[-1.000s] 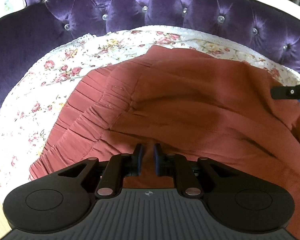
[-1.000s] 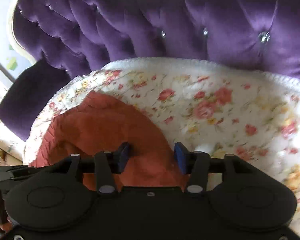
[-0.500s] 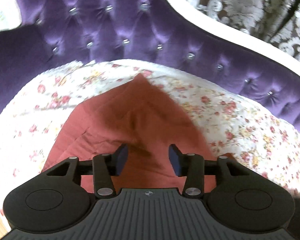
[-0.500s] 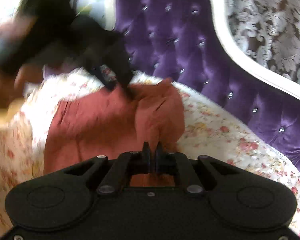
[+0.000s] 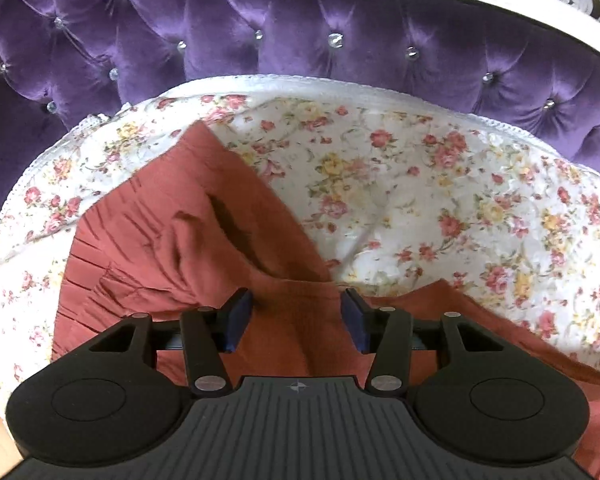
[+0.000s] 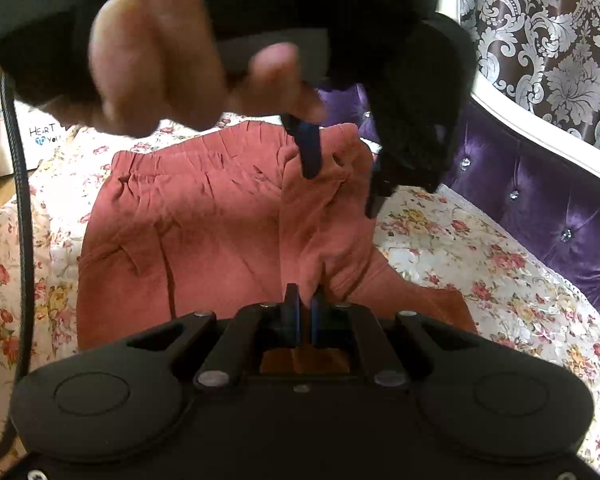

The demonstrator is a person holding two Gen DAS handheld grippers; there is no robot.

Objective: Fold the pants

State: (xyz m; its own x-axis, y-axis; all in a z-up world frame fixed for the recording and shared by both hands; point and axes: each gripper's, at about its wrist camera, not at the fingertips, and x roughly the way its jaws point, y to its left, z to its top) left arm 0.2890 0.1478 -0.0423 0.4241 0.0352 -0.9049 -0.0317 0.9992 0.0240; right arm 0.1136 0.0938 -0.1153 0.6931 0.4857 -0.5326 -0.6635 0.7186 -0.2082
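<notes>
Pants (image 5: 204, 248), rust red, lay on the floral cover (image 5: 440, 184) of the purple sofa (image 5: 300, 28), bunched and only partly folded, I judged; in my left view my left gripper (image 5: 296, 316) stood spread, holding nothing, just above the cloth near the gathered waistband; in my right view my right gripper (image 6: 305, 316) was pressed together on a fold of the pants (image 6: 220, 220), one side doubled over towards the waistband; smoothing and further folding remained.
</notes>
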